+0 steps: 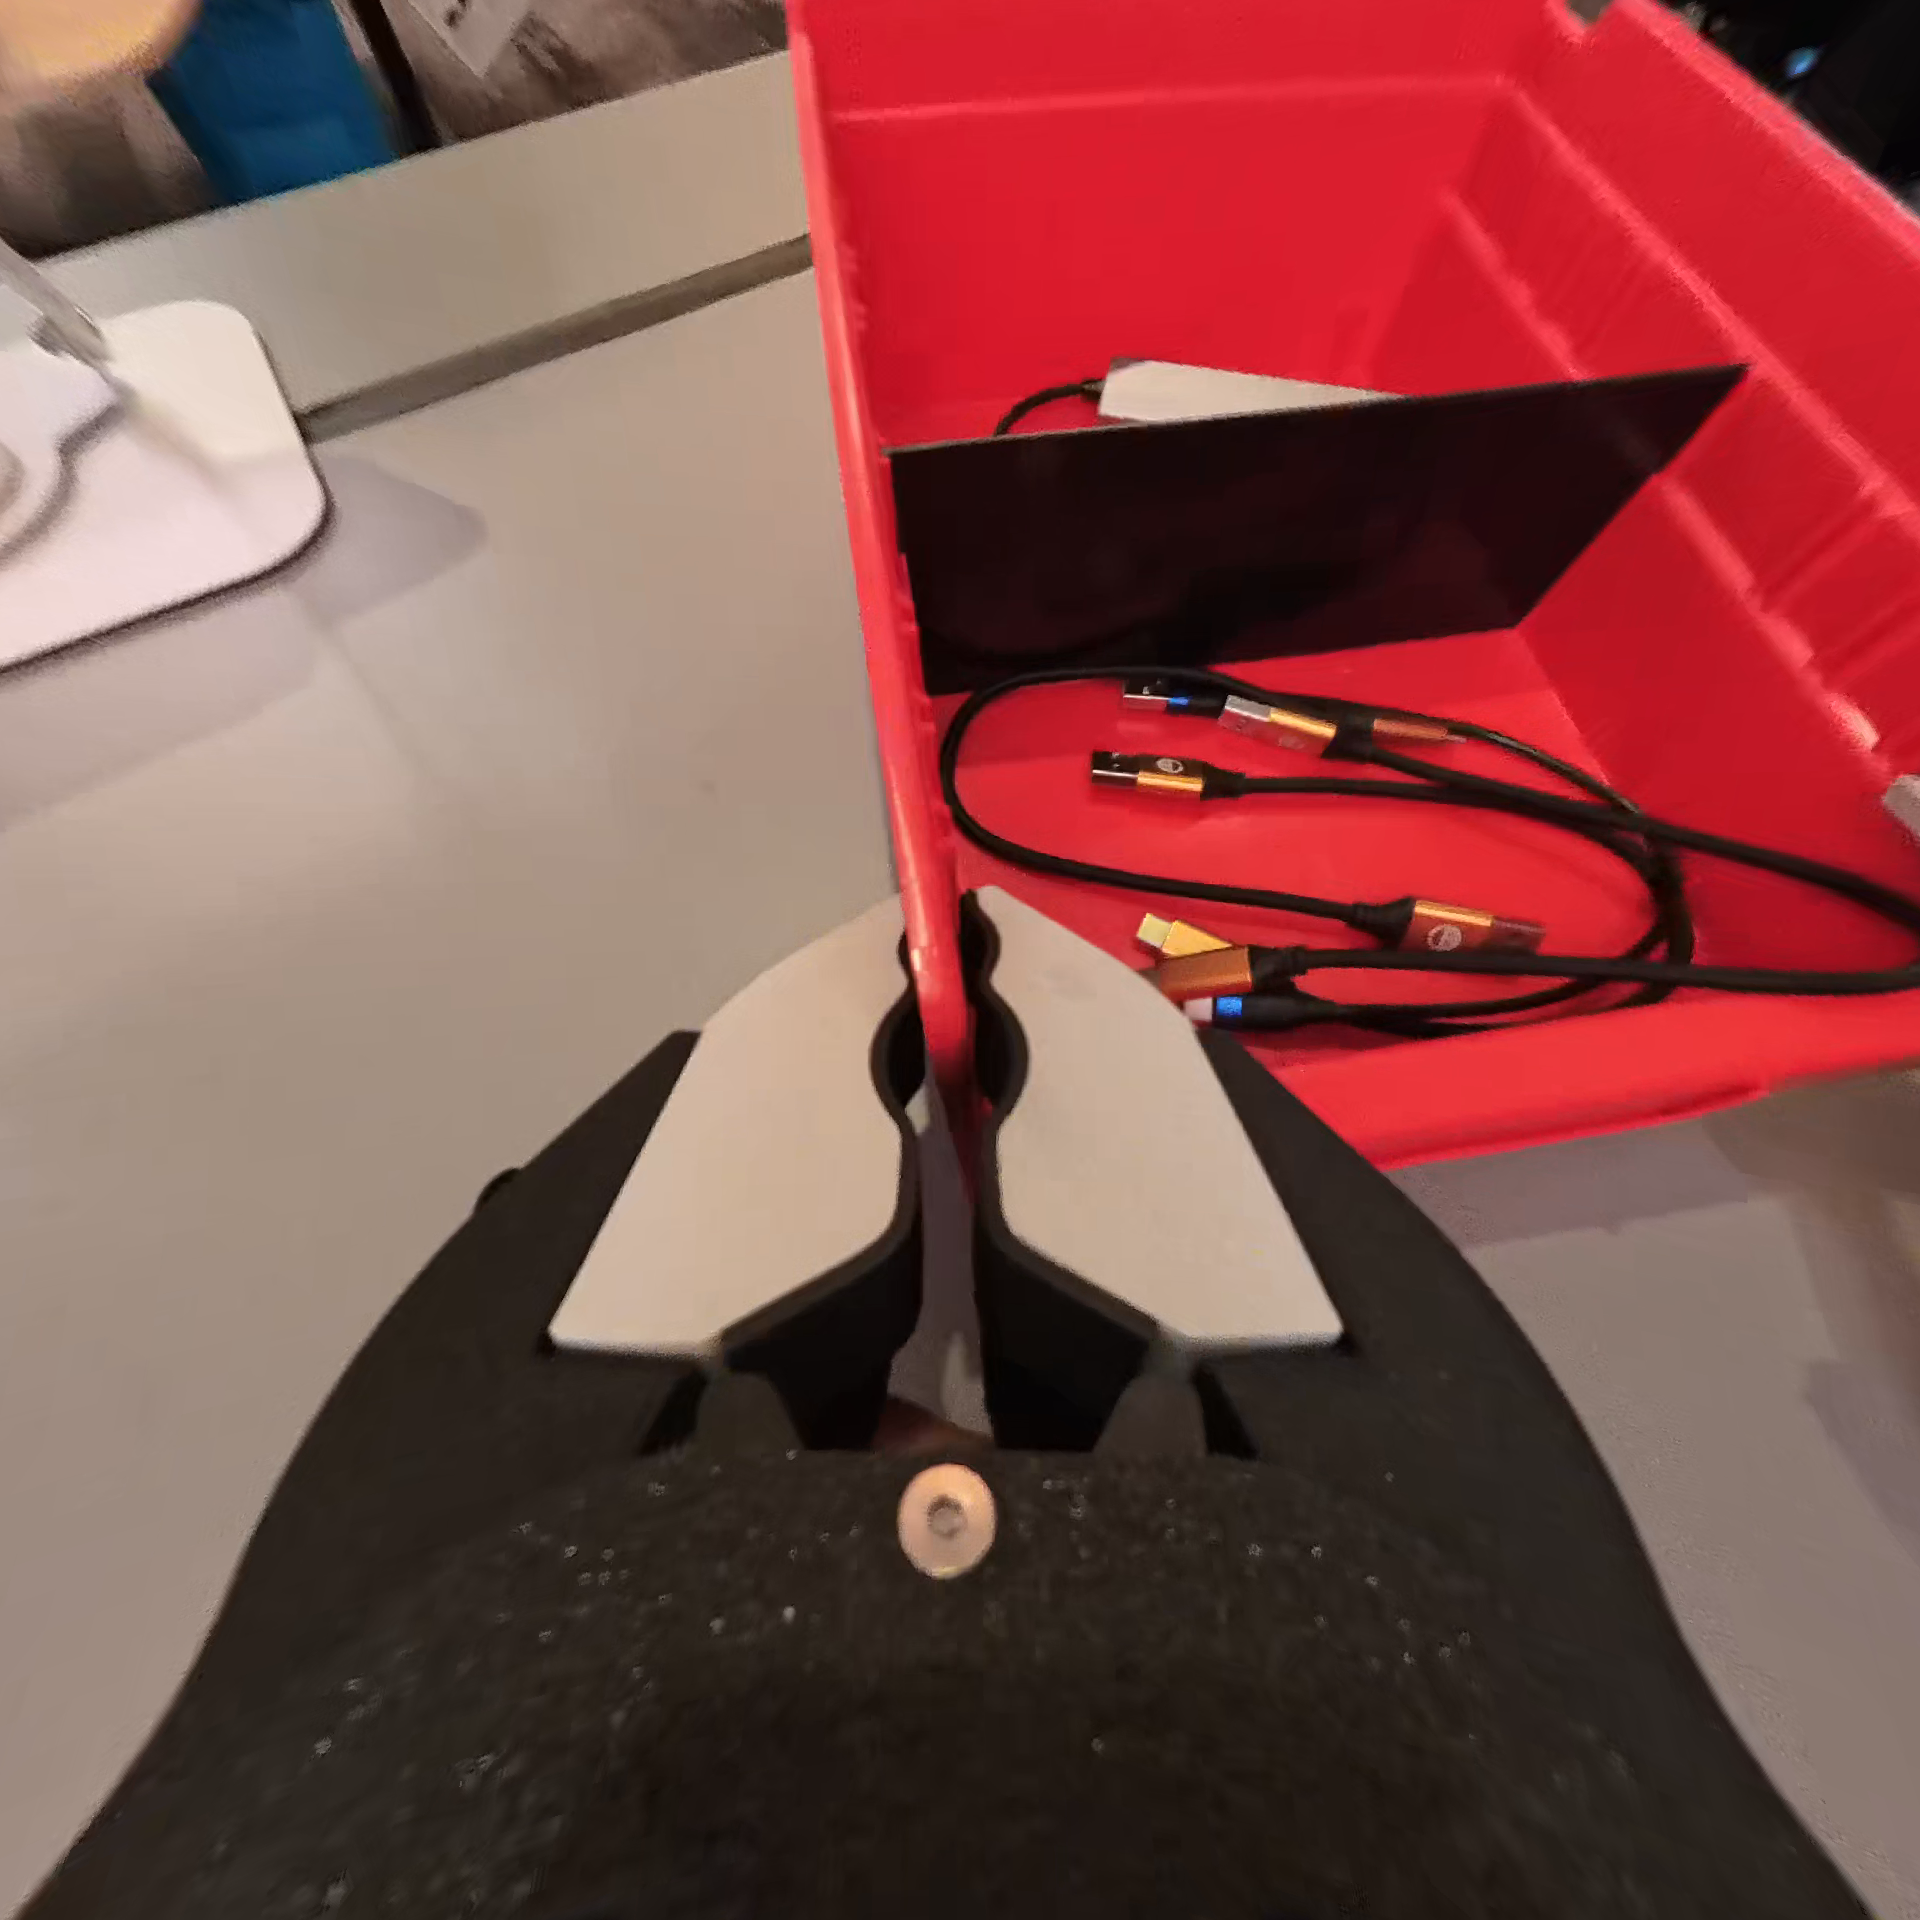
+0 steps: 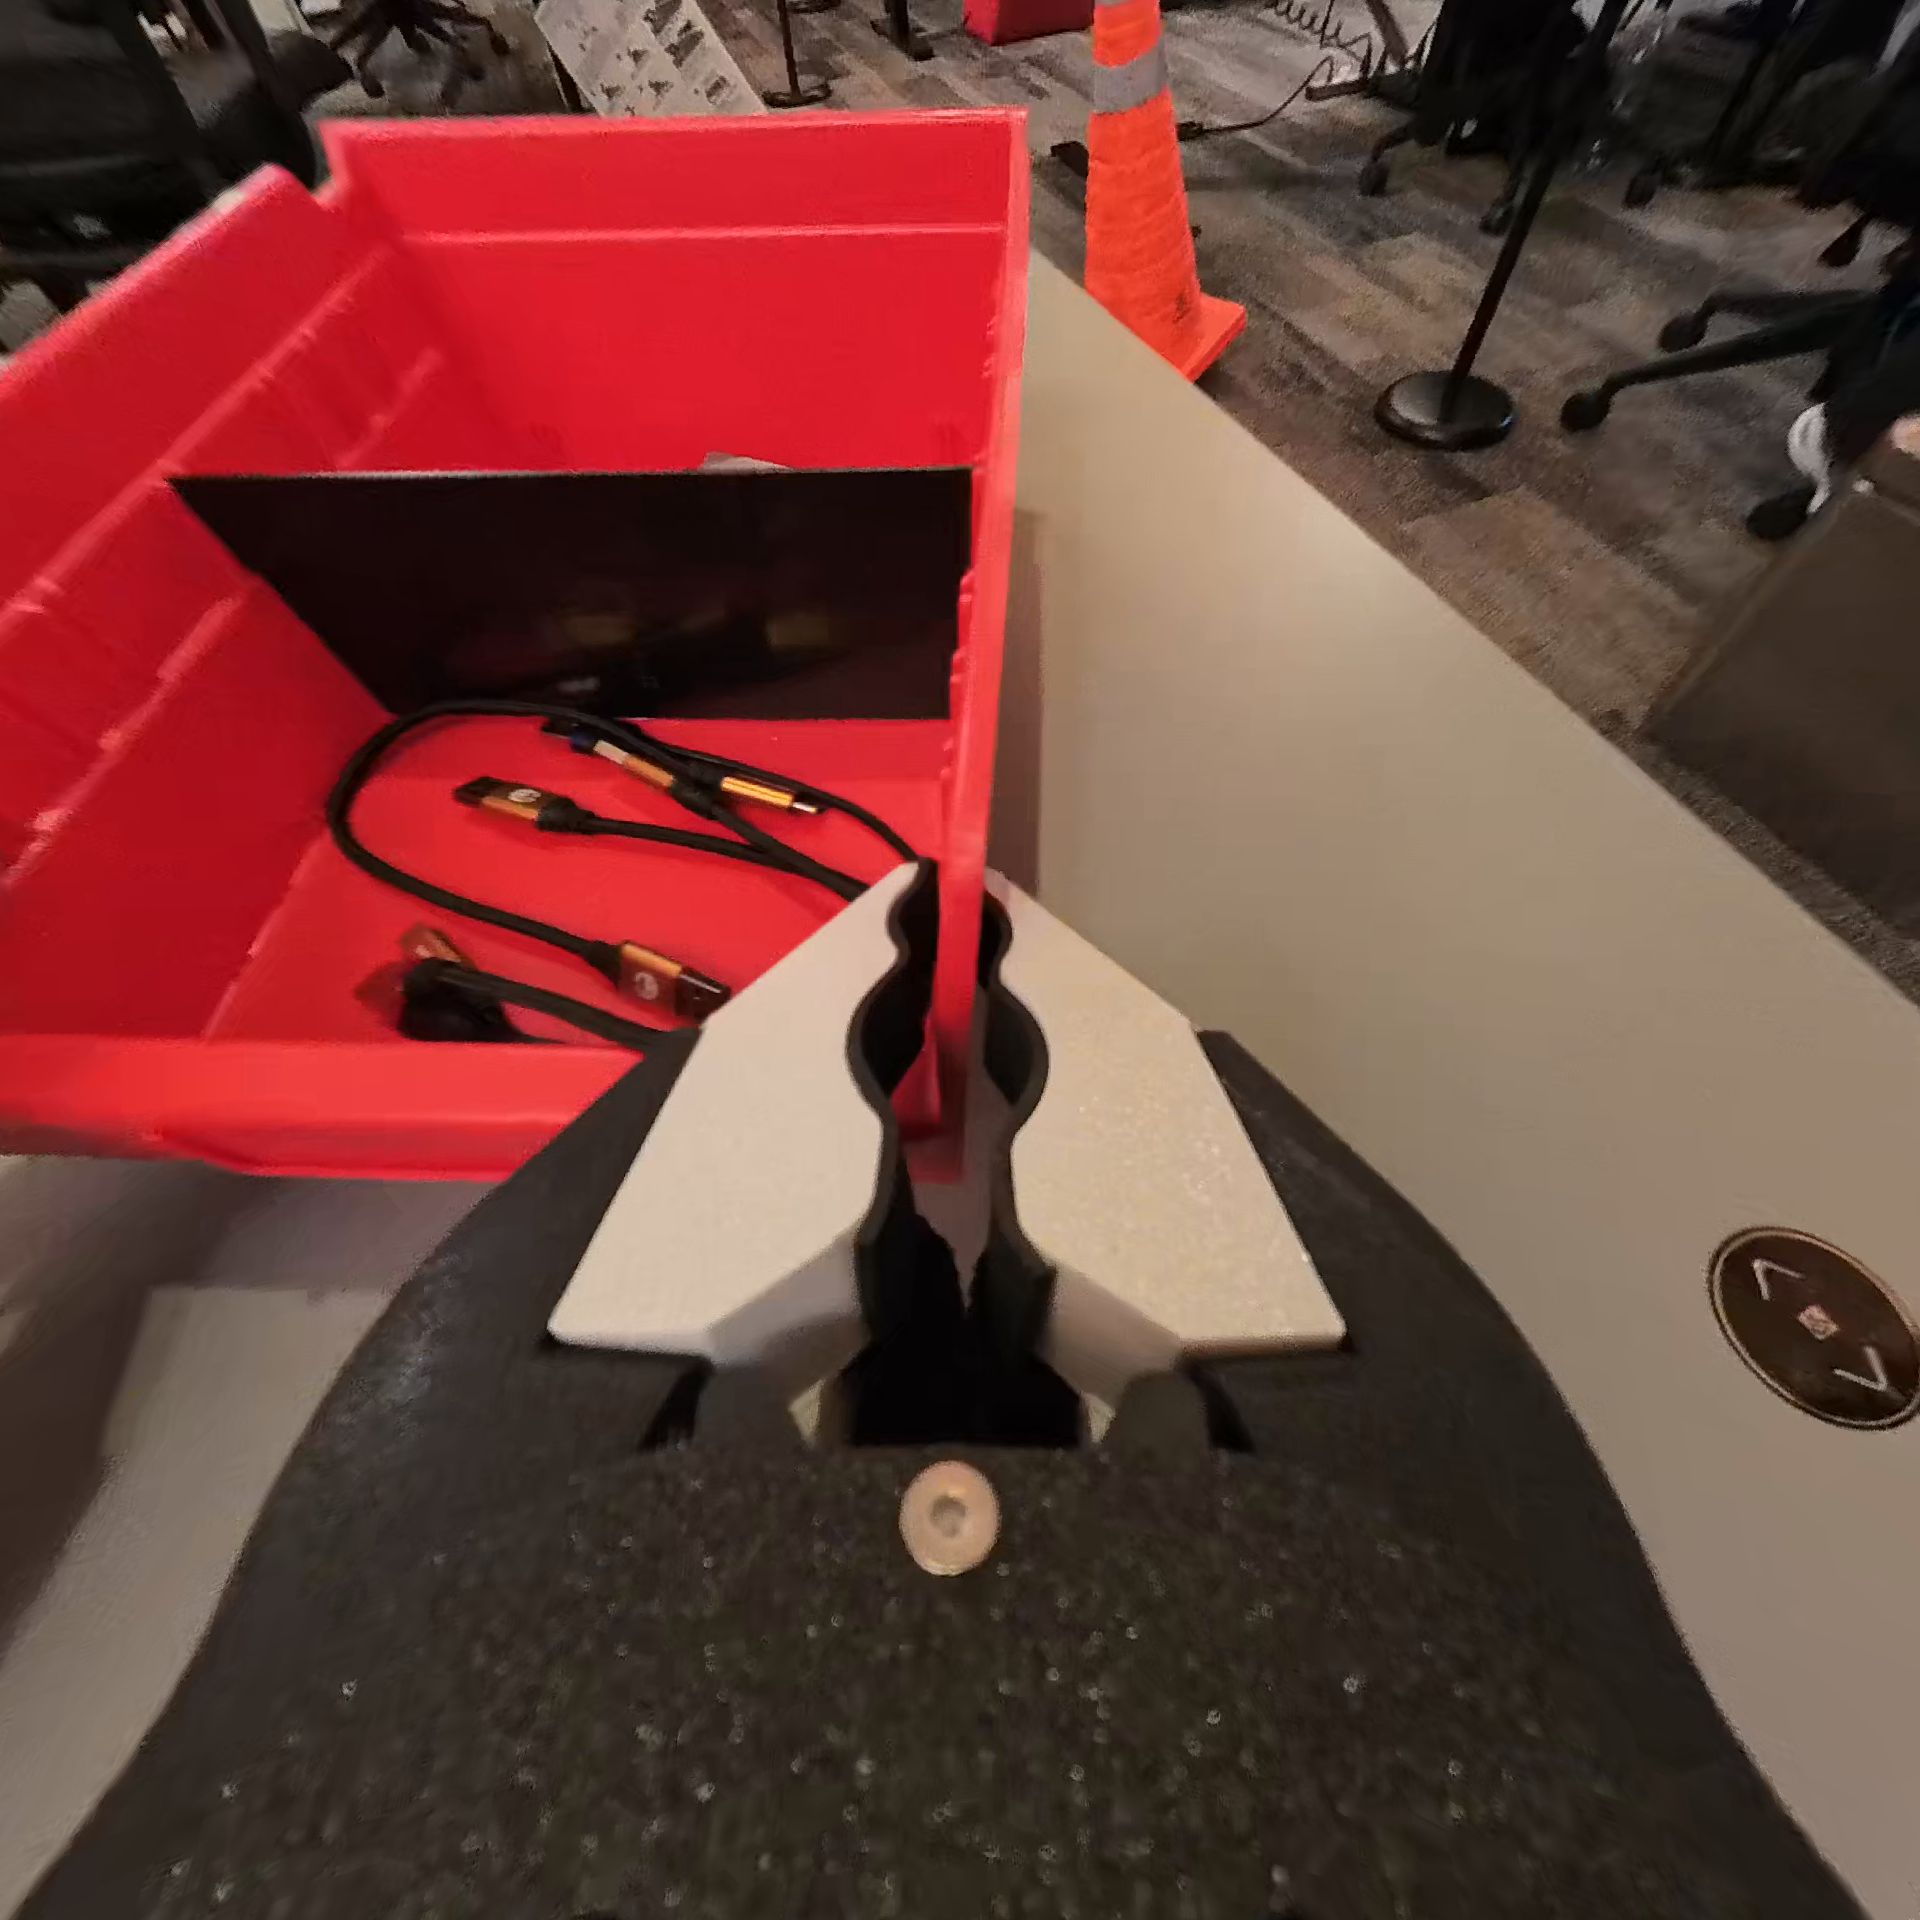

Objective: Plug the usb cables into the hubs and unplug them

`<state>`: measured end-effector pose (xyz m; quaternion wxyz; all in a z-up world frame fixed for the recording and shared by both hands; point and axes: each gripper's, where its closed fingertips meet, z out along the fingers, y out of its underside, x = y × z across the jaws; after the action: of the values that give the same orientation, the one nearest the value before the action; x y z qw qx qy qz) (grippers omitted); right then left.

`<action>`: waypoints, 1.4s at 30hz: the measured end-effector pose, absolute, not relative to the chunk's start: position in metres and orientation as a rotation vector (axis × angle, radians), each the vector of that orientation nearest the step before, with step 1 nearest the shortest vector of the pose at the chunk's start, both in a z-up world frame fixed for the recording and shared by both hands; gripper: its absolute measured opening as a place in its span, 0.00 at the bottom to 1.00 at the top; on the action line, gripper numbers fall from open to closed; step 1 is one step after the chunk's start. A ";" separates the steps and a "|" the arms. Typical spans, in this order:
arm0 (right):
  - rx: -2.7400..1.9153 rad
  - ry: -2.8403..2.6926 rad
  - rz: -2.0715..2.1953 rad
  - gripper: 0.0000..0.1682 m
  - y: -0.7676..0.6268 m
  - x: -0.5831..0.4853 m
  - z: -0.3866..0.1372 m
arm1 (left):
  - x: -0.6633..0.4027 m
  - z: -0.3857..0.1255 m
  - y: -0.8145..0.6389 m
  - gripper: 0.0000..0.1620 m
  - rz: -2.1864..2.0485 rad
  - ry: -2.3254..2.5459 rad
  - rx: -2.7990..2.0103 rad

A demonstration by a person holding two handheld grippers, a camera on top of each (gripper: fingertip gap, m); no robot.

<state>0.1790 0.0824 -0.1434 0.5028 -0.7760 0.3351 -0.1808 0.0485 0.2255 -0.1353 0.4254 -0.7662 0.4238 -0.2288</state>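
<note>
A red plastic bin point(image 1: 1143, 260) stands on a grey table. My left gripper point(image 1: 940, 935) is shut on the bin's left side wall point(image 1: 914, 831) near its front corner, one finger outside, one inside. My right gripper point(image 2: 961, 904) is shut on the bin's right side wall point(image 2: 982, 675) near its front corner in the same way. The bin point(image 2: 675, 312) holds a black divider panel point(image 1: 1299, 520) across its middle and several black cables with orange and silver plugs point(image 1: 1403, 831) in the front compartment. The cables also show in the right wrist view point(image 2: 582, 831).
A white flat stand base point(image 1: 156, 468) lies on the table at left. A round black and gold disc point(image 2: 1813, 1340) is set into the table at right. An orange traffic cone point(image 2: 1143, 187) and chair and stand bases are on the carpet beyond the table edge.
</note>
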 end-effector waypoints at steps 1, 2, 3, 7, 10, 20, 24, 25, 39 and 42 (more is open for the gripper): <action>-1.872 0.789 -0.447 0.01 0.085 0.175 -0.141 | 0.041 -0.134 0.224 0.02 -0.576 1.045 -1.903; -1.866 0.764 -0.437 0.01 0.090 0.168 -0.138 | 0.030 -0.134 0.223 0.02 -0.574 1.023 -1.897; -1.869 0.731 -0.435 0.01 0.095 0.158 -0.135 | 0.017 -0.134 0.222 0.02 -0.566 0.997 -1.897; -1.865 0.575 -0.406 0.01 0.123 0.097 -0.124 | -0.056 -0.130 0.230 0.02 -0.534 0.852 -1.893; -1.867 0.470 -0.352 0.01 0.152 0.039 -0.115 | -0.122 -0.123 0.242 0.02 -0.480 0.748 -1.915; -1.955 0.308 -0.242 0.03 0.214 -0.075 -0.137 | -0.252 -0.135 0.286 0.04 -0.372 0.730 -1.991; -1.958 0.216 -0.038 0.12 0.214 -0.083 -0.136 | -0.253 -0.122 0.267 0.11 -0.517 0.879 -1.909; -1.959 0.171 0.017 0.13 0.209 -0.085 -0.136 | -0.260 -0.109 0.262 0.15 -0.598 0.849 -1.867; -1.829 -0.135 -0.101 0.18 0.181 -0.083 -0.117 | -0.548 -0.108 0.380 0.22 -0.498 0.273 -1.909; -1.839 -0.198 -0.151 0.17 0.177 -0.092 -0.120 | -0.538 -0.120 0.394 0.22 -0.554 0.319 -1.938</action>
<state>-0.0923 0.1767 -0.1202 0.5994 -0.7932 -0.0852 -0.0649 -0.5383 0.3941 -0.1205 0.5231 -0.8093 0.1334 -0.2313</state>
